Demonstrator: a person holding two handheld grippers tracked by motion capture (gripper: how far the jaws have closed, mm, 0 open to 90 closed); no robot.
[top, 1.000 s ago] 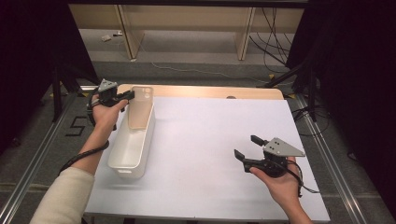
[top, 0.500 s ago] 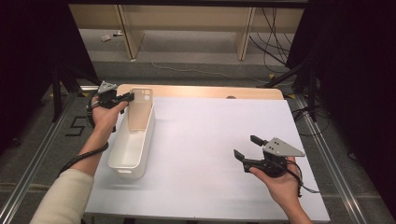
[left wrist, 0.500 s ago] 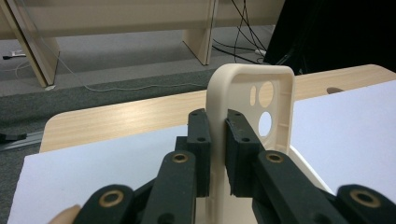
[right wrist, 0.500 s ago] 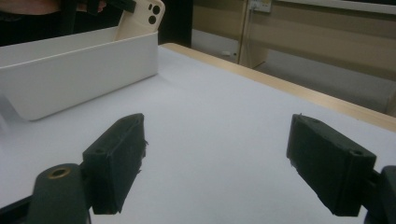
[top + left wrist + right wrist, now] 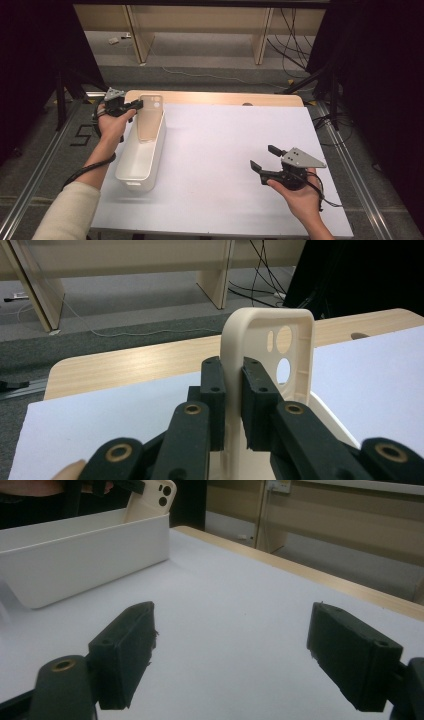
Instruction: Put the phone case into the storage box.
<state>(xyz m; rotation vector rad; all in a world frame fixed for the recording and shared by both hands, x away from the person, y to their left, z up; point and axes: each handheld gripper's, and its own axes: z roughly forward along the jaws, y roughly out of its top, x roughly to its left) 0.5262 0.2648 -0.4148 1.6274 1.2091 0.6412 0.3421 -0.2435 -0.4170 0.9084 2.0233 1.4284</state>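
With the left claw point(image 5: 232, 390) clamped on the cream phone case point(image 5: 270, 347) upright above the white bin's point(image 5: 142, 155) far end, lower it gently inside before releasing; the right claw point(image 5: 230, 650), jaws apart, waits well away from the bin.

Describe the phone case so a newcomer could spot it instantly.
Start at the long white bin on the left side of the white table. At the bin's far end, the left hand-held gripper pinches one edge of a cream phone case, holding it upright over the bin. It is the sole beige piece with round camera cutouts near its top; the right hand-held gripper is open, holding nothing.
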